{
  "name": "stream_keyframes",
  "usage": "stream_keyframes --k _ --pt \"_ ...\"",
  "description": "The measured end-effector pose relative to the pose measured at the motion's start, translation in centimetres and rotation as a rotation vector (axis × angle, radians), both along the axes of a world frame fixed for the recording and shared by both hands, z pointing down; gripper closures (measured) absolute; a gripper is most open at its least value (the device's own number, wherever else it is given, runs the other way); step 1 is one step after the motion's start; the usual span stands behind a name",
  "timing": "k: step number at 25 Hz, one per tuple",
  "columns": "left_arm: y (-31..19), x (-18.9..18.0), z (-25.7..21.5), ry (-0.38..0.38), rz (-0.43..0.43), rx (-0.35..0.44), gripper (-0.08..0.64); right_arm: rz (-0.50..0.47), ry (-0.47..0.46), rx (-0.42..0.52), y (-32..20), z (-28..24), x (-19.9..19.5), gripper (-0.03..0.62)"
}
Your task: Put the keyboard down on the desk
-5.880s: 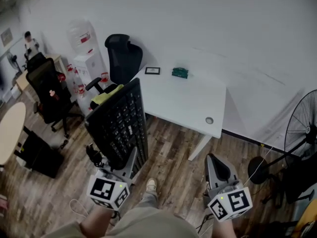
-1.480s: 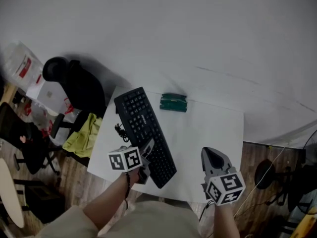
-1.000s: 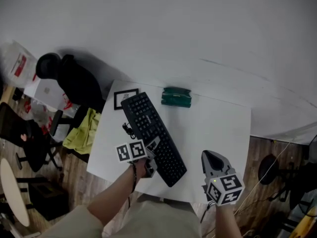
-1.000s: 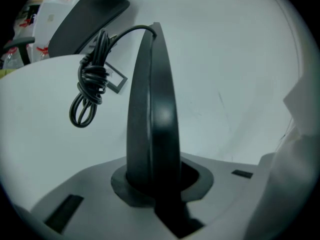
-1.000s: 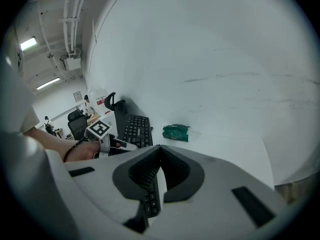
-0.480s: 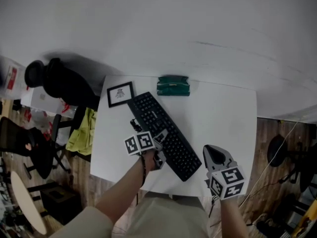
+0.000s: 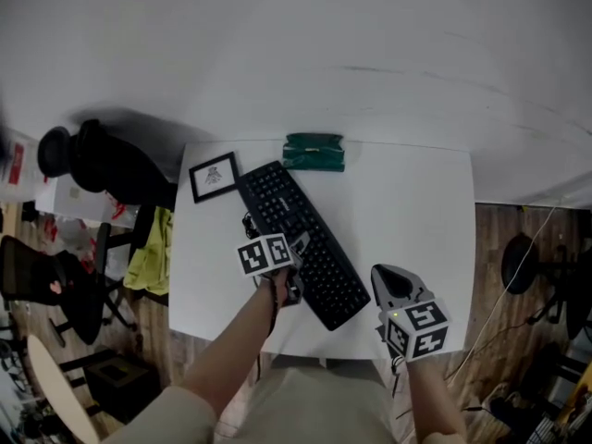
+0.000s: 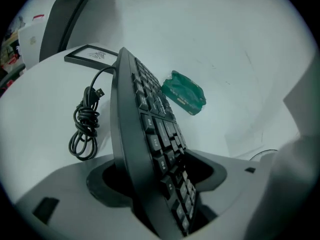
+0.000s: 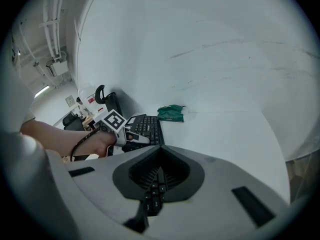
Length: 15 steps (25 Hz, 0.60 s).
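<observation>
The white table [image 7: 407, 211] takes up most of what we see from the head view, and the black keyboard [image 7: 301, 243] already lies on it. It sits slantwise across the middle, with its far end near a green packet [image 7: 314, 152] and a small picture frame [image 7: 213, 176]. We judge the main work of the task done, since the keyboard has reached the table and rests there with its keys up.

What is left looks small. The left gripper [image 7: 294, 268] is at the keyboard's left long edge. Its jaws have just been opening, and in the left gripper view they stand apart with the keyboard's edge between them and a dark gap on either side. We therefore take the hold to be released. Whether that edge lies quite flat or is propped on the lower jaw, we cannot tell. The gripper has yet to draw clear.

The right gripper [image 7: 393, 287] hangs just beside the keyboard's near end, closed and carrying nothing.

The keyboard's coiled cable [image 8: 85, 129] lies on the table beside it.
</observation>
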State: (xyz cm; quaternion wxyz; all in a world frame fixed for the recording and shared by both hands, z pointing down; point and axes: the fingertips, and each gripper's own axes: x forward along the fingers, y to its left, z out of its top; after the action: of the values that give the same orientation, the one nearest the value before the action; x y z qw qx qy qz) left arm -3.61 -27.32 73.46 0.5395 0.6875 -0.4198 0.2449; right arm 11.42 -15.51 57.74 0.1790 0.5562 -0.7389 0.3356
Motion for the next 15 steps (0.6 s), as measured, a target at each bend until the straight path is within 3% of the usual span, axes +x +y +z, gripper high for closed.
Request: stream_keyframes --k 6,15 --pt "0.5 -1.7 0.5 -0.135 -0.019 0.031 0.181 0.002 -0.034 0.017 0.9 -0.1 -1.0 0.568" --pt "1.5 -3.6 -0.1 -0.278 -0.038 0.084 0.169 0.018 -0.049 0.065 1.9 -1.6 -1.7 0.568"
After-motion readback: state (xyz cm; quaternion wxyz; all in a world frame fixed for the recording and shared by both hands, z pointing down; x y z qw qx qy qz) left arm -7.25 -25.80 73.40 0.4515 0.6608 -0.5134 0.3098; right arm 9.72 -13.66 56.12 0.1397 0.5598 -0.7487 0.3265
